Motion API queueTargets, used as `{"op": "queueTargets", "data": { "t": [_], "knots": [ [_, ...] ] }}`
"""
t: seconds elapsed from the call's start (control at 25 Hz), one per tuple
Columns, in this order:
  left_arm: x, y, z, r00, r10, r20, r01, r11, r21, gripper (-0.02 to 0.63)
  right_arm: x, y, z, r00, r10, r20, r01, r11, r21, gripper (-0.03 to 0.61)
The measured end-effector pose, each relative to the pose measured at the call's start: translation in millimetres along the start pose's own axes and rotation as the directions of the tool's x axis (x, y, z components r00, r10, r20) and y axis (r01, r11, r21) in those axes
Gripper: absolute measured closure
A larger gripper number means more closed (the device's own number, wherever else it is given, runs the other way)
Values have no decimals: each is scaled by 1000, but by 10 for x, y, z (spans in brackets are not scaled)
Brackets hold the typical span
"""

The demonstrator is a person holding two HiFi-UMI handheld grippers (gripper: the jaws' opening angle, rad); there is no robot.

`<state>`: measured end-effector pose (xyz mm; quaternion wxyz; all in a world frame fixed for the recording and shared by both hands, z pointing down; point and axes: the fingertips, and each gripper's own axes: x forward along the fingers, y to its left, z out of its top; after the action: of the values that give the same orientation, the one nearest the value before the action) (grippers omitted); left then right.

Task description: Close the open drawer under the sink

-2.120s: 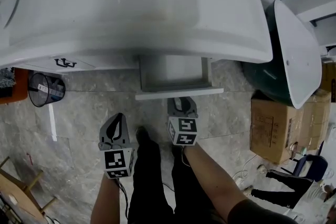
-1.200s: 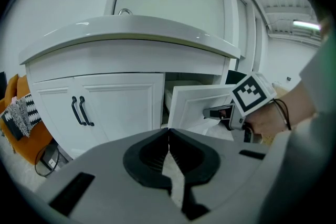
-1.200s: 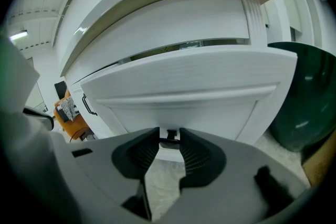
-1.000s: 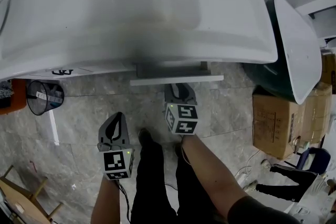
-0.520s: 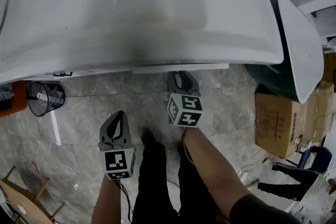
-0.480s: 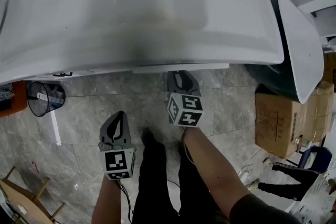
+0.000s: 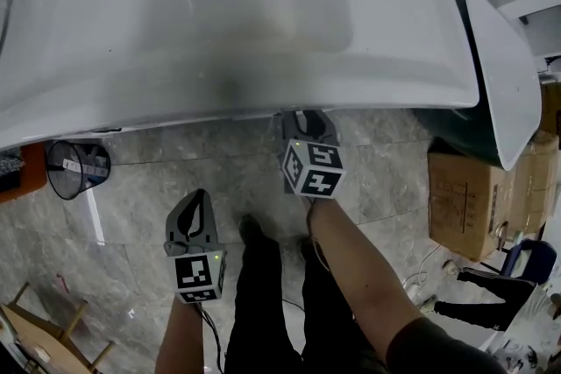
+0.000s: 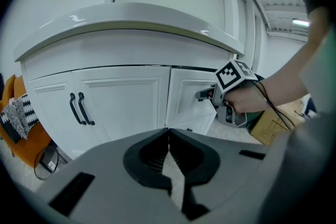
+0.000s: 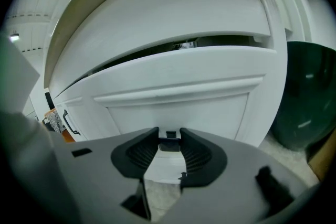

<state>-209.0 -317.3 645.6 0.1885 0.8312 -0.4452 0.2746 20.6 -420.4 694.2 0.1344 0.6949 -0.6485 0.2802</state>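
The white sink (image 7: pixel 219 13) fills the top of the head view and hides the drawer below it. My right gripper (image 7: pixel 302 125) reaches under the sink's front edge. In the right gripper view its jaws sit on either side of the small black drawer handle (image 9: pixel 169 144), with the pads against it. The white drawer front (image 9: pixel 178 97) stands nearly flush, with a thin dark gap above it. My left gripper (image 7: pixel 193 219) hangs back over the floor, shut on nothing. In its own view I see the right gripper (image 8: pixel 207 95) at the drawer front (image 8: pixel 189 102).
Cupboard doors with black handles (image 8: pixel 79 107) stand left of the drawer. A black mesh bin (image 7: pixel 74 166) sits at the left, a dark green tub (image 7: pixel 478 123) and a cardboard box (image 7: pixel 465 197) at the right. The person's legs (image 7: pixel 263 302) stand on the grey stone floor.
The drawer has slid in under the sink; its white front no longer shows in the head view. My right gripper moved with it toward the cabinet. The left gripper stayed put.
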Motion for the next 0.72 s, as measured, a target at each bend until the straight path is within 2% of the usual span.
{"op": "queueTargets", "data": {
  "t": [0.32, 0.72],
  "knots": [
    [-3, 58, 56, 1000, -5, 12, 4, 1000, 10, 600, 5, -14, 5, 1000, -15, -26, 15, 1000, 6, 445],
    [-46, 78, -57, 999, -35, -15, 36, 998, 43, 600, 41, -19, 52, 999, -48, 12, 48, 998, -28, 445]
  ]
}}
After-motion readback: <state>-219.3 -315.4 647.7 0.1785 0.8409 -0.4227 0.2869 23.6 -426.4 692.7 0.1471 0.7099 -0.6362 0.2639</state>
